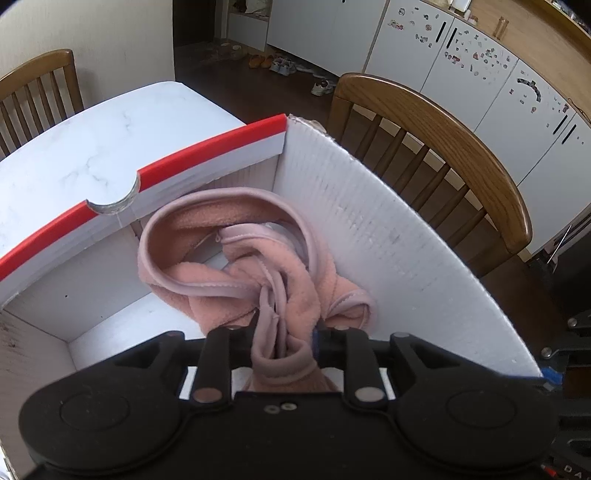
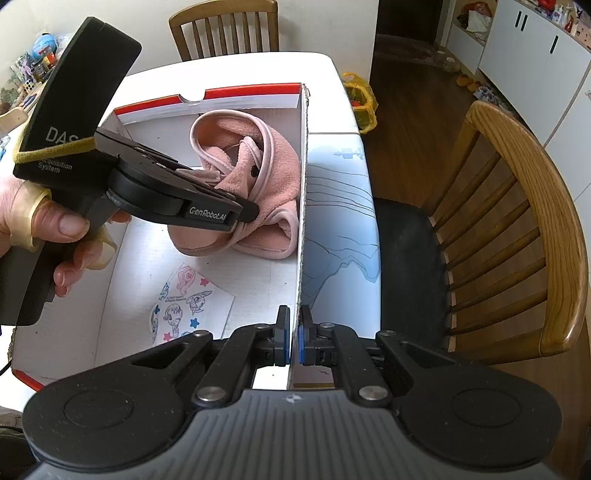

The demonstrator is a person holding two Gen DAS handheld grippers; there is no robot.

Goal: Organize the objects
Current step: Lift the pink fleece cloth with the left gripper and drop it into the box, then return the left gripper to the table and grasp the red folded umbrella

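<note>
A pink fleece garment (image 1: pixel 236 258) (image 2: pixel 273 162) lies bunched in the far right corner of a white cardboard box (image 1: pixel 388 240) with a red rim (image 2: pixel 301 206). My left gripper (image 1: pixel 286 332) (image 2: pixel 245 218) reaches down into the box and is shut on a fold of the garment's piped edge, which fills the gap between its fingers. A person's hand (image 2: pixel 55 229) holds that gripper's handle. My right gripper (image 2: pixel 293 332) is shut on the top edge of the box's right wall, one blue pad on each side of the cardboard.
A cartoon sticker sheet (image 2: pixel 188 302) lies on the box floor near me. The box stands on a white marble-look table (image 1: pixel 92 147), with a blue line drawing (image 2: pixel 340 221) beside it. Wooden chairs (image 1: pixel 443 147) (image 2: pixel 535 221) (image 2: pixel 225 29) stand around the table. A yellow bag (image 2: pixel 362 99) sits on the floor.
</note>
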